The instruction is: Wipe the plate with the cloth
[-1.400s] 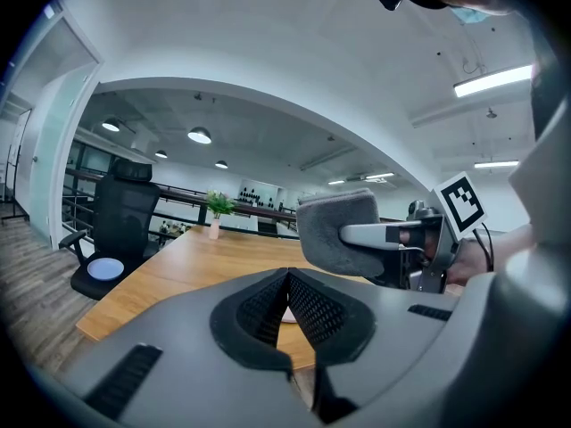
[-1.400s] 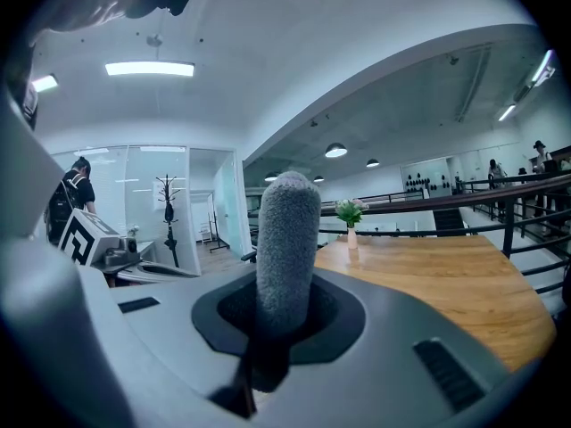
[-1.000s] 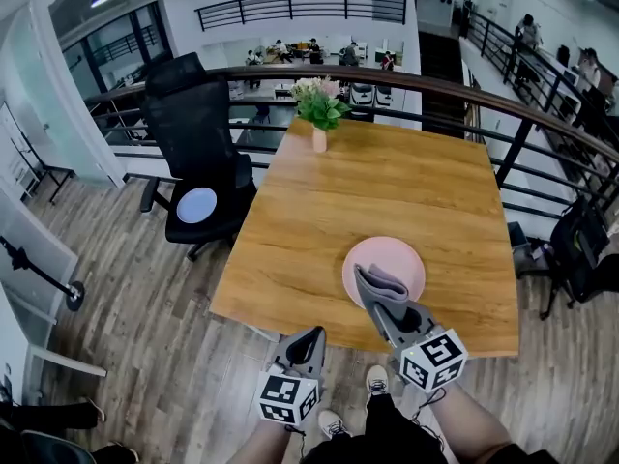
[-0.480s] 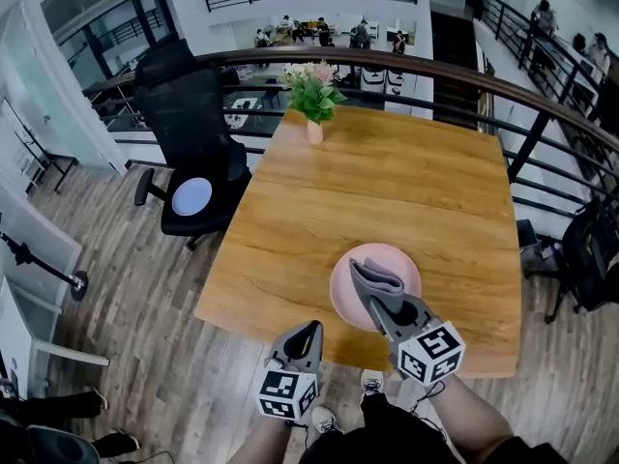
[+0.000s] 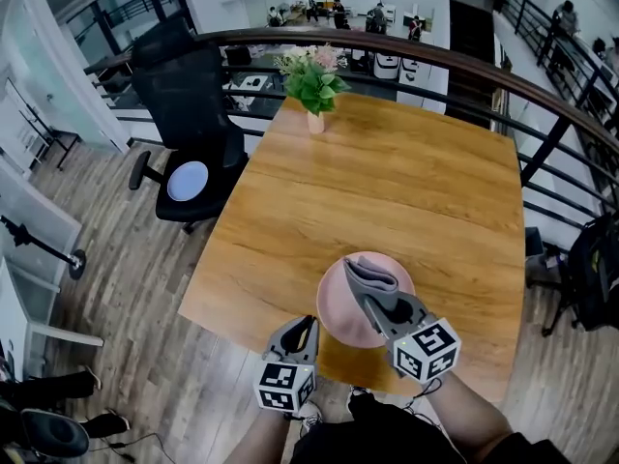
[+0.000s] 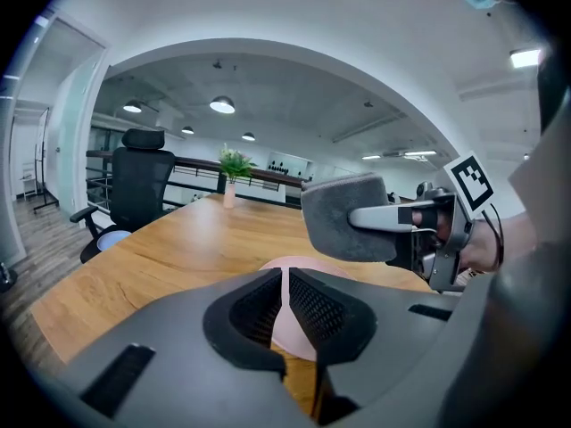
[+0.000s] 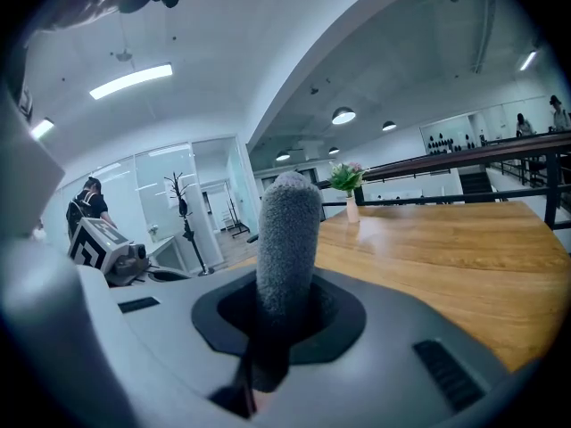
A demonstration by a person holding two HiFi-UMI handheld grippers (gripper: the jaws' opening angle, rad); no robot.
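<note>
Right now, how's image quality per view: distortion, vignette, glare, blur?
Head view: fisheye bows the railing; table evenly lit. Left gripper view: black vignette at corners, ceiling lamp blown out. Right gripper view: same vignette, strip light blown out, cloth sharp.

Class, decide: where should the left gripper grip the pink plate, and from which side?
Probably the plate's near-left rim, from the table's near edge: it lies flat, so only the thin rim fits between jaws, and the cloth in the right gripper hangs over its right side.

Flower vase point(image 5: 316, 121) on wooden table point(image 5: 406, 187); black office chair point(image 5: 179, 95) left
</note>
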